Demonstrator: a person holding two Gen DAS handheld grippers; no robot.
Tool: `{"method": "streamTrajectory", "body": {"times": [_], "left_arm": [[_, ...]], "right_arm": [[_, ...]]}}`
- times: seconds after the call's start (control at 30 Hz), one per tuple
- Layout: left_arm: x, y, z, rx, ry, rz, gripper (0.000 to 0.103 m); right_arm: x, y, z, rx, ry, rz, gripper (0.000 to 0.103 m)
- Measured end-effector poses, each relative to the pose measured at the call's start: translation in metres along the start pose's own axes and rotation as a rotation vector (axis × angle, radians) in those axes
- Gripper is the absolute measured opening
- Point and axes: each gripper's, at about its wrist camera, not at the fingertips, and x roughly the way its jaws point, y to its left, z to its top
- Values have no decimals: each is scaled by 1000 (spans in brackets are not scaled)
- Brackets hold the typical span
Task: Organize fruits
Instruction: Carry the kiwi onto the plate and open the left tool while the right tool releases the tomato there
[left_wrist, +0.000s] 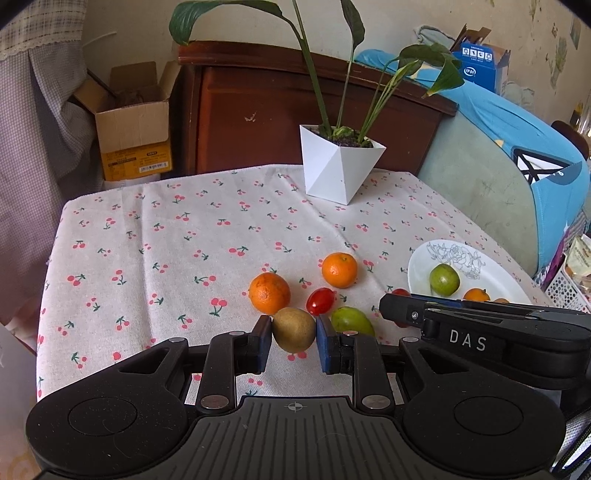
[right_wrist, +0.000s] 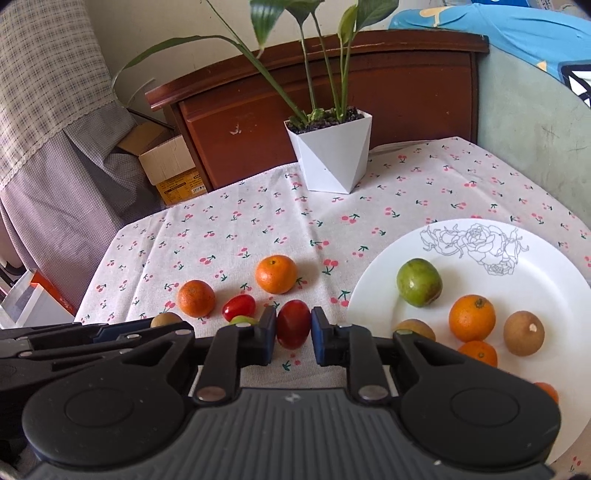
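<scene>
Our left gripper (left_wrist: 294, 336) clasps a kiwi (left_wrist: 294, 329), our right gripper (right_wrist: 293, 330) a dark tomato (right_wrist: 293, 329); the plate (right_wrist: 554, 280) at right holds several fruits, four wait on the cloth.

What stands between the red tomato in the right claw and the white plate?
Nothing visible. The right claw brackets the red tomato, and only bare tablecloth lies between it and the plate rim.
</scene>
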Motion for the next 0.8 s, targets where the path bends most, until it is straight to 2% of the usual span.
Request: {"method": "streamTrajectory", "body": {"times": [0.2,0.47,0.8], "left_arm": [[-6,-18,6,12,-6,-17,23],[-8,-42,12,43,50,-43,23],[-8,-65,32,143,40,-96,23]], "right_arm": [[-18,-2,5,1,-25,-12,20],[-44,-18,6,7,-41,-60,20],[-80,-64,16,126,-94,-95,20]]}}
